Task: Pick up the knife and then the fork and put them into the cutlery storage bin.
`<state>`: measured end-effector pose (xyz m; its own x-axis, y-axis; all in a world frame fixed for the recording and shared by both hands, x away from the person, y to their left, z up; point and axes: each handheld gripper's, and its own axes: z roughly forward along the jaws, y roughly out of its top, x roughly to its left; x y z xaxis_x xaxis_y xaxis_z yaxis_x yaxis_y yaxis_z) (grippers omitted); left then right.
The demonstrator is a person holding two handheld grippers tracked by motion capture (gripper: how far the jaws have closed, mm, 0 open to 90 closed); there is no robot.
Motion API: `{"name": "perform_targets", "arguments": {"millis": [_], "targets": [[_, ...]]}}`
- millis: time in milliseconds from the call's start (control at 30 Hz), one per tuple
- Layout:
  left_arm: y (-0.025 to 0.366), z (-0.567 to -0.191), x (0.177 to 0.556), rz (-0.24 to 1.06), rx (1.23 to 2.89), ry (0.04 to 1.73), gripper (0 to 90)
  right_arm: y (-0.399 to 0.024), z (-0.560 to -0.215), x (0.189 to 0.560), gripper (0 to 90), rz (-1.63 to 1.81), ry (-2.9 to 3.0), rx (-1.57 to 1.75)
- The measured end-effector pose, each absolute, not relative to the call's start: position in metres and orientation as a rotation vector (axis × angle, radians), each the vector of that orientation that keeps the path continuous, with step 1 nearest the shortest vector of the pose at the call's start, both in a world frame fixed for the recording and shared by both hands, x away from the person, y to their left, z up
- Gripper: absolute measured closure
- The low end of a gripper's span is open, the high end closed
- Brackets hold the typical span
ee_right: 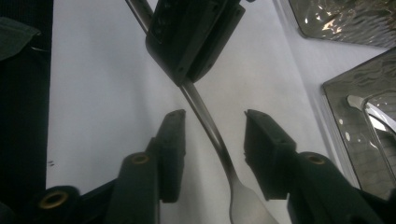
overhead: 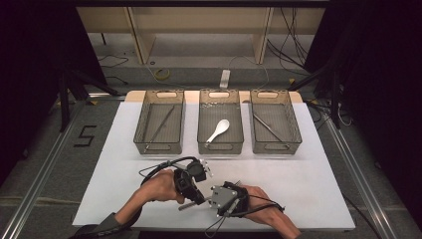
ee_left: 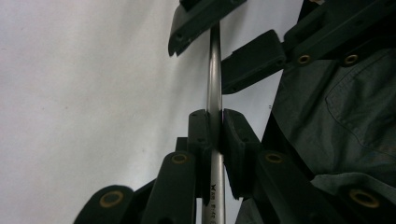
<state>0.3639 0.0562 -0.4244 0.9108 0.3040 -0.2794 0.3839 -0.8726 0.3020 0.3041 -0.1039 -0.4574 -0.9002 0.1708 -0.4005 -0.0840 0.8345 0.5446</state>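
- Metal fork (ee_right: 210,126) is held above the near edge of the worktop (overhead: 308,184), between the two grippers, about at the middle of that edge.
- Left gripper (ee_left: 214,135) has its fingers (ee_left: 198,135) closed tight on the fork handle; both pads press on the thin shaft.
- Right gripper (ee_right: 215,140) stands around the neck of the fork, close to the left gripper. Its fingers (ee_right: 173,144) are apart from the metal on both sides and do not press it.
- Both hands come in over the near edge, and the grippers nearly touch each other there.
- Three wire baskets stand in a row toward the far edge of the worktop.
- Left basket (overhead: 140,124) holds a long thin metal piece, middle basket (overhead: 201,124) holds a white spoon (overhead: 219,130), and right basket (overhead: 294,124) holds one more thin metal utensil.
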Motion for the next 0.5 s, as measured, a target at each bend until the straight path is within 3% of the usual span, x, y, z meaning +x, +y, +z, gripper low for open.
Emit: {"name": "perform_targets", "arguments": {"millis": [500], "targets": [[0.0569,-0.4224,0.3645,-0.337,2.695,0.490,80.9,-0.1025,-0.4637,0.3000,85.6,0.697,2.573,-0.110]]}}
